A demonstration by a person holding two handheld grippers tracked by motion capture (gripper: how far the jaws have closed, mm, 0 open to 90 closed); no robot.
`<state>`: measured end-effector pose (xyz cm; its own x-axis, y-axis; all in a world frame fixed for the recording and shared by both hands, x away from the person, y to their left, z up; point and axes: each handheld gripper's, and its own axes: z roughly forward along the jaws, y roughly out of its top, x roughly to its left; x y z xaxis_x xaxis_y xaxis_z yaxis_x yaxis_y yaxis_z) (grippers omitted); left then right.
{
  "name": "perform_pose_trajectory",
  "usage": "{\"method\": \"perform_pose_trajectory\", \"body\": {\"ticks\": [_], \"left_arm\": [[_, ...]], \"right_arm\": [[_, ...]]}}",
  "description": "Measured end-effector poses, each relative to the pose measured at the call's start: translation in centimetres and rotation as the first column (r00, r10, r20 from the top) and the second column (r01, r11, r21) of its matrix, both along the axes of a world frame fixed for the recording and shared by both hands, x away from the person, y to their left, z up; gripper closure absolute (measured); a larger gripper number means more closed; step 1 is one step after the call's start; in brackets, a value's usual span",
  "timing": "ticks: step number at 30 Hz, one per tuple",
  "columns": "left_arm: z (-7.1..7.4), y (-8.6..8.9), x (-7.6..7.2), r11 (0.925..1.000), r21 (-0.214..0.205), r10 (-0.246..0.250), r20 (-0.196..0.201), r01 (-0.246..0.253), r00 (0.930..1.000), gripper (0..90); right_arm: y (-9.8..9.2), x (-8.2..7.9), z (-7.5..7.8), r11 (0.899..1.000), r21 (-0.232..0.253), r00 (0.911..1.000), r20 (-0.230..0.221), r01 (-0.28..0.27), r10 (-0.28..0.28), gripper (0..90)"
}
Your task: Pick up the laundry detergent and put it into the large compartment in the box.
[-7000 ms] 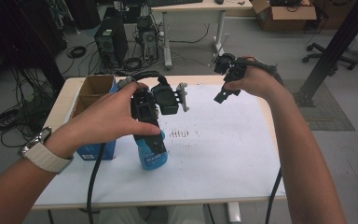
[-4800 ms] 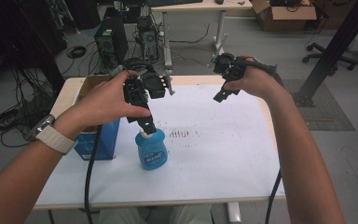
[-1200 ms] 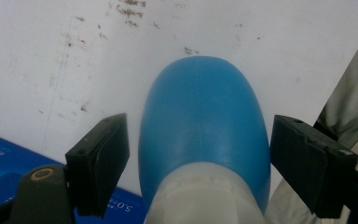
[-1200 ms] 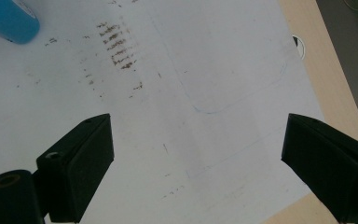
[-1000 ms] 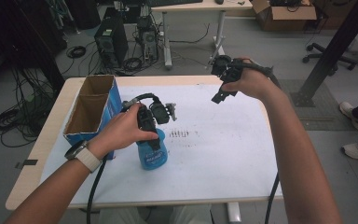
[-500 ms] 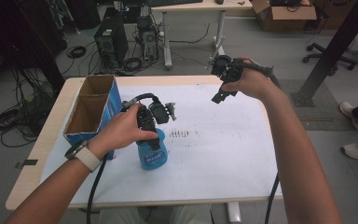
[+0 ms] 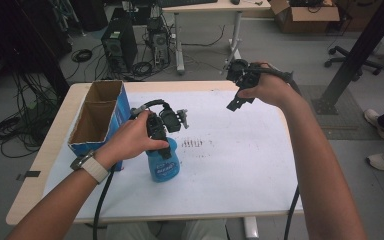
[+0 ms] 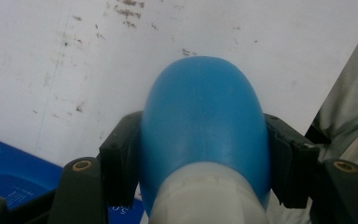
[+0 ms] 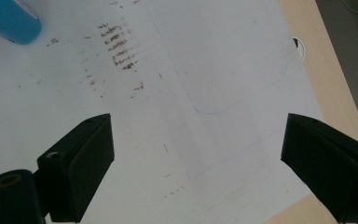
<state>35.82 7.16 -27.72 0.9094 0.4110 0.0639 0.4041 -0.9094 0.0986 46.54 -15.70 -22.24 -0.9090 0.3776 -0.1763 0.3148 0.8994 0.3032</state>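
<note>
A blue bottle (image 7: 163, 164) with a printed label stands upright on the white sheet (image 7: 230, 165), left of the middle. My left gripper (image 7: 163, 147) comes down on it from above and is shut on its upper part. In the left gripper view the bottle's rounded blue body (image 8: 204, 116) is squeezed between both black jaws, with a white collar just below; the left gripper (image 8: 200, 158) is pressed against it on both sides. My right gripper (image 7: 235, 102) hangs in the air over the far right of the table. The right gripper (image 9: 196, 158) is wide open over bare sheet, and a corner of the bottle (image 9: 9, 21) lies far off.
An open blue cardboard box (image 7: 97, 117) with two compartments stands at the table's left, close to the bottle. Brown smudges (image 7: 194, 143) mark the sheet. The table's wooden edge (image 9: 326, 79) runs near the right gripper. Computers, cables and a desk lie beyond the far edge.
Several seconds ago the left gripper was lifted up and left of the bottle; it has come back down and closed on it. Nothing has moved over the last second.
</note>
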Motion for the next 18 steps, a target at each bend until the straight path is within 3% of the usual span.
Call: {"method": "perform_pose_trajectory", "body": {"ticks": [12, 18], "left_arm": [[0.1, -0.2, -0.1, 0.9999, 0.011, 0.004, 0.003, -0.004, 1.0, 37.7], [1.7, -0.2, -0.4, 0.9999, -0.013, 0.01, -0.002, -0.01, 0.9999, 37.7]], "right_arm": [[0.0, -0.1, 0.0, 1.0, 0.001, 1.0, -0.002, -0.003, 0.003, 10.1], [-0.1, -0.1, 0.0, 1.0, 0.001, 1.0, -0.004, 0.0, 0.0, 10.3]]}}
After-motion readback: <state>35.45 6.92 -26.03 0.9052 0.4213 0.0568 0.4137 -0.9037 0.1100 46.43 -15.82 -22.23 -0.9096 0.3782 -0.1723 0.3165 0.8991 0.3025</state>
